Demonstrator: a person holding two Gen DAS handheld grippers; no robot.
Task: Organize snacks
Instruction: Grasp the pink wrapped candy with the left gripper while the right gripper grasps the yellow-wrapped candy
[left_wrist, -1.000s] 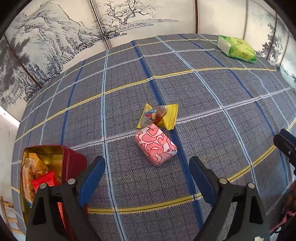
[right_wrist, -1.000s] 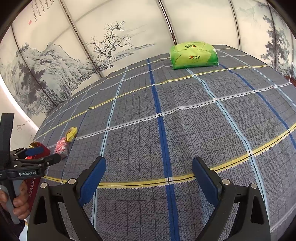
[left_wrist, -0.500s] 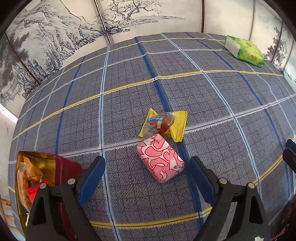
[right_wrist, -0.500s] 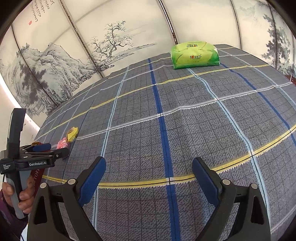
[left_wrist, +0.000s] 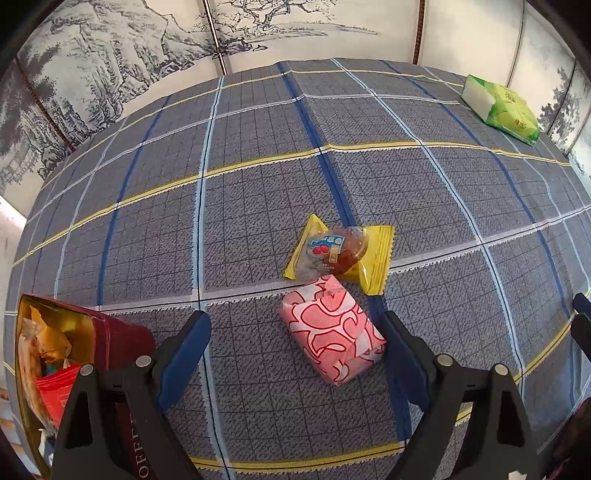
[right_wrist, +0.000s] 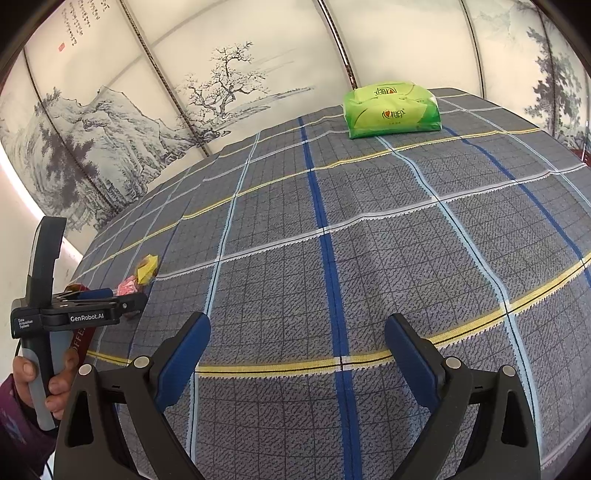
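**Two loose snacks on the plaid cloth, both claws spread and empty**

Left gripper (left_wrist: 295, 341): blue-padded fingers spread wide, nothing between the pads. It hangs over the pink packet with red swirl print (left_wrist: 330, 334), which lies flat on the cloth, nearer the right finger; no pad touches it.

Touching the pink packet's far end: a yellow crimped wrapper with a clear window showing a brown sweet (left_wrist: 338, 254). It sits across a dark blue stripe.

Lower left in the left wrist view: a dark red tin box with gold inside (left_wrist: 122, 339), open, holding orange and red wrappers. The left finger and gripper frame cover its near side; the picture edge cuts off its left part. Lettering on its side reads only in part.

Right gripper (right_wrist: 297, 343): fingers spread wide over bare cloth, grasping nothing, well apart from the snacks.

Around: grey tablecloth with blue, white and yellow lines (right_wrist: 369, 229); a green plastic tissue pack (right_wrist: 393, 110) at the far edge, well away; painted ink-landscape screen panels (right_wrist: 221, 81) behind the table.

From the right wrist view, the left gripper's body and a hand (right_wrist: 40, 376) on its handle stand at the left edge, hiding most of the tin; the two snacks show there only as small pink and yellow blobs.
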